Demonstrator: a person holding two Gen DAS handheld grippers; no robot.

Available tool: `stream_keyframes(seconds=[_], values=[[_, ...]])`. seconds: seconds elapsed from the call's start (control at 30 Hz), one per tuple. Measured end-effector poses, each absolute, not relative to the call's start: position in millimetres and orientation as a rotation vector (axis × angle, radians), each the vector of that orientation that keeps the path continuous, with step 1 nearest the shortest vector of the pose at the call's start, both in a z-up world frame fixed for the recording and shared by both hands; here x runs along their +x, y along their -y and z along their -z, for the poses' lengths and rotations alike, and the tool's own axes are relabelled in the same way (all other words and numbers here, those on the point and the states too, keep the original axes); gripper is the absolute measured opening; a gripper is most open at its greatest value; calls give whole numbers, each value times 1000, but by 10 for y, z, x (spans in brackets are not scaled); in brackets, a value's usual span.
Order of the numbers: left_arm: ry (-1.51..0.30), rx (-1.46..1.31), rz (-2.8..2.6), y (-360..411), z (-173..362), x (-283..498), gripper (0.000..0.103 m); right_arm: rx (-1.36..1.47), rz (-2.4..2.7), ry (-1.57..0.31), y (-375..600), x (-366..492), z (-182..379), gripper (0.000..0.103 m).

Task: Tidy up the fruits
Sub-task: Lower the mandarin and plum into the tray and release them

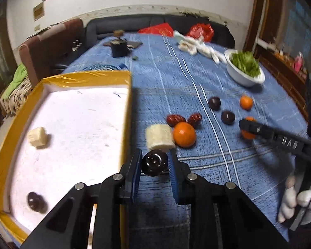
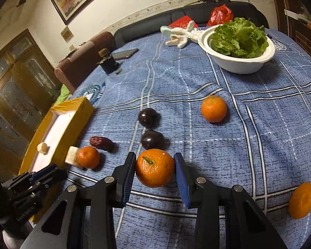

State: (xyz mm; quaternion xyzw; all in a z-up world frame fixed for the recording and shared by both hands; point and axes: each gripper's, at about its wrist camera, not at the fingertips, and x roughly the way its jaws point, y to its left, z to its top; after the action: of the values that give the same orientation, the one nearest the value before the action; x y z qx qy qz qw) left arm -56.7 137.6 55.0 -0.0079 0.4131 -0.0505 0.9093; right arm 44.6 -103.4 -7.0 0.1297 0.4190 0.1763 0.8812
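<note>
The left claw (image 1: 155, 162) grips a dark plum (image 1: 154, 162) beside the yellow tray (image 1: 126, 112); the right claw (image 2: 154, 167) clasps a mandarin (image 2: 155, 167). Both are over the tabletop (image 2: 248, 145).

blue checked table (image 2: 259, 124), yellow tray (image 1: 83, 76), lettuce bowl (image 2: 238, 64), oranges (image 2: 214, 109), plums (image 2: 148, 117)

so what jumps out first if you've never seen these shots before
Each gripper has a fruit between its fingers: the left gripper closes on a glossy dark plum right beside the yellow-rimmed tray, and the right gripper brackets a big orange on the blue checked tablecloth. Behind, a white bowl of lettuce stands out at the far right of the table.
</note>
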Motion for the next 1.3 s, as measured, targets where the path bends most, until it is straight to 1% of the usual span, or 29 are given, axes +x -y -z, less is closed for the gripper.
stream_keyframes(seconds=[0.13, 0.3, 0.4, 0.53, 0.7, 0.77, 0.8, 0.83, 0.9, 0.93, 0.97, 1.0, 1.03, 1.07, 1.13, 1.2, 1.3], values=[[-803, -67, 49, -1695, -750, -692, 24, 249, -384, -836, 951, 363, -4, 41], [-752, -191, -44, -2381, -878, -831, 24, 258, -466, -821, 637, 165, -203, 42], [-741, -292, -86, -2766, -845, -879, 24, 269, -575, -838, 260, 65, -330, 42], [-740, -392, -141, -3192, -735, -975, 24, 189, -696, -858, -410, -42, -465, 42], [-746, -479, -151, -3513, -594, -1107, 26, 94, -762, -923, -1093, -93, -349, 42], [-744, -518, -132, -3611, -564, -1166, 35, 58, -768, -952, -1312, -92, -251, 43], [-740, -532, -129, -3638, -568, -1188, 48, 44, -766, -962, -1395, -77, -214, 43], [-732, -539, -128, -3664, -578, -1217, 56, 31, -760, -969, -1487, -70, -177, 43], [-705, -547, -122, -3718, -642, -1297, 60, 23, -749, -980, -1558, -65, -130, 43], [-693, -552, -117, -3737, -680, -1338, 65, 25, -745, -988, -1581, -61, -118, 43], [-686, -556, -114, -3747, -698, -1355, 68, 29, -740, -992, -1579, -56, -112, 43], [-673, -561, -110, -3753, -734, -1395, 71, 31, -734, -991, -1563, -66, -120, 53], [-664, -563, -107, -3752, -763, -1424, 72, 33, -725, -983, -1546, -73, -136, 65], [-652, -563, -100, -3732, -807, -1464, 73, 38, -719, -971, -1523, -87, -165, 68], [-646, -558, -94, -3684, -880, -1507, 79, 45, -710, -947, -1465, -129, -239, 69], [-645, -551, -97, -3624, -975, -1569, 82, 46, -702, -934, -1415, -163, -325, 69], [-606, -550, -40, -3467, -1187, -1701, 82, 88, -685, -878, -1182, -248, -547, 69]])
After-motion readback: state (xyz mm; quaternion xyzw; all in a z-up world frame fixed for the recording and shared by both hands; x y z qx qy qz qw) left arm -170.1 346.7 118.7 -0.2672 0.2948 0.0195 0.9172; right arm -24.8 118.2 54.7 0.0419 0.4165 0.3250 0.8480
